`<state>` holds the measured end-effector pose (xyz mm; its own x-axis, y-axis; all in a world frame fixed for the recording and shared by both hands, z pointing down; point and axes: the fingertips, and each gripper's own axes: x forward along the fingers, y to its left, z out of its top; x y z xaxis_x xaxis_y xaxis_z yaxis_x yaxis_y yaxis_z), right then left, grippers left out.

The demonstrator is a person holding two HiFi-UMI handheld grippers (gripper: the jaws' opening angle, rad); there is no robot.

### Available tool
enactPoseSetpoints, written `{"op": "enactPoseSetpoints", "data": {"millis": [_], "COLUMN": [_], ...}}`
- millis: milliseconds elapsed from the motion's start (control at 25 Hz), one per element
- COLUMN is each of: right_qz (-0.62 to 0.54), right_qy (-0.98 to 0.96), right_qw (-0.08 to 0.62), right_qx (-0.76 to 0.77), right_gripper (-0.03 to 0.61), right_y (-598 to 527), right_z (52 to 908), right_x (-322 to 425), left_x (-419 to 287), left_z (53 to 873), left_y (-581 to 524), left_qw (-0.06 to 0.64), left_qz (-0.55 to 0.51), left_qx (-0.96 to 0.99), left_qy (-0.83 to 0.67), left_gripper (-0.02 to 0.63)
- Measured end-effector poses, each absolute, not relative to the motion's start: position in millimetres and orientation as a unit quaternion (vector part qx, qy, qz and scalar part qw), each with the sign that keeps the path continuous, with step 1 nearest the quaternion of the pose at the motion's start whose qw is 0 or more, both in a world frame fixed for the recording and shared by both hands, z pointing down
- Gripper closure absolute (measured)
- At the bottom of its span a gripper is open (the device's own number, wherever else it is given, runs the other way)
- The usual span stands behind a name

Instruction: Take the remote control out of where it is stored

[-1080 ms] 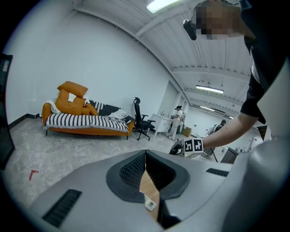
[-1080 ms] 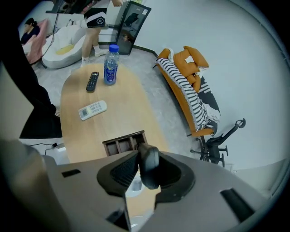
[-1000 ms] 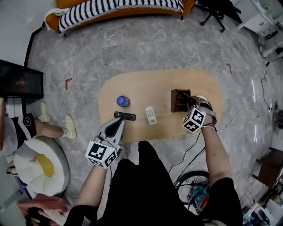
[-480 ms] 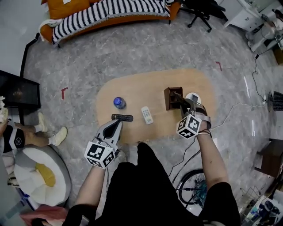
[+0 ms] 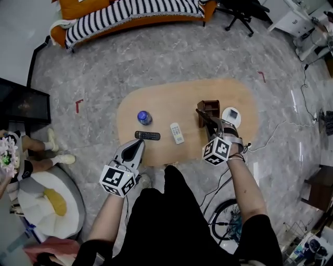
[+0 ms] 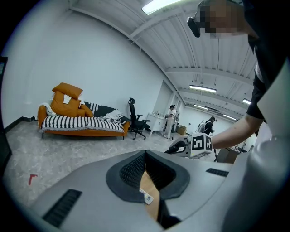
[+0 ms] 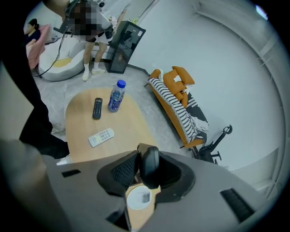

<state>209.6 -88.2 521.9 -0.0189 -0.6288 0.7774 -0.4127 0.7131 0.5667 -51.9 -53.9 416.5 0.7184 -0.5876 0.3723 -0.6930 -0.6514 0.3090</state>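
Note:
A black remote control [image 7: 149,166] stands between the jaws of my right gripper [image 7: 146,174], which is shut on it. In the head view that gripper [image 5: 212,128] hovers just in front of the brown wooden holder [image 5: 212,108] at the table's right side, and the remote's dark end [image 5: 203,115] slants up beside the holder. My left gripper [image 5: 138,148] hangs over the table's near edge, just short of a second black remote [image 5: 147,135]. Its jaws meet at the tips with nothing between them [image 6: 146,156].
A white remote [image 5: 177,133] lies mid-table and a blue-capped bottle [image 5: 144,117] stands at the left. A white round device [image 5: 231,115] sits right of the holder. The oval wooden table [image 5: 171,101] stands on grey floor; a striped sofa [image 5: 130,13] is beyond.
My right gripper has drawn back toward the near edge with the black remote in it, uncovering the white round device. The left gripper has stayed where it was.

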Motion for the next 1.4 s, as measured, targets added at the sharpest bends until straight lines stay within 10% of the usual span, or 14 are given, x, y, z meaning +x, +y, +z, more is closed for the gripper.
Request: {"op": "enactPoseSetpoints", "data": {"millis": [1400], "right_qz": [0.106], "right_qy": [-0.731], "right_qw": [0.508], "right_qx": [0.444], "right_gripper": [0.468], "right_y": [-73], "right_z": [684], "right_x": [213], "left_x": [-29], "left_z": [507], "left_y": [-41], "left_qw": [0.281], "left_qz": [0.213], "left_qx": [0.865], "left_qy": [-0.358], "left_gripper": [0.606]}}
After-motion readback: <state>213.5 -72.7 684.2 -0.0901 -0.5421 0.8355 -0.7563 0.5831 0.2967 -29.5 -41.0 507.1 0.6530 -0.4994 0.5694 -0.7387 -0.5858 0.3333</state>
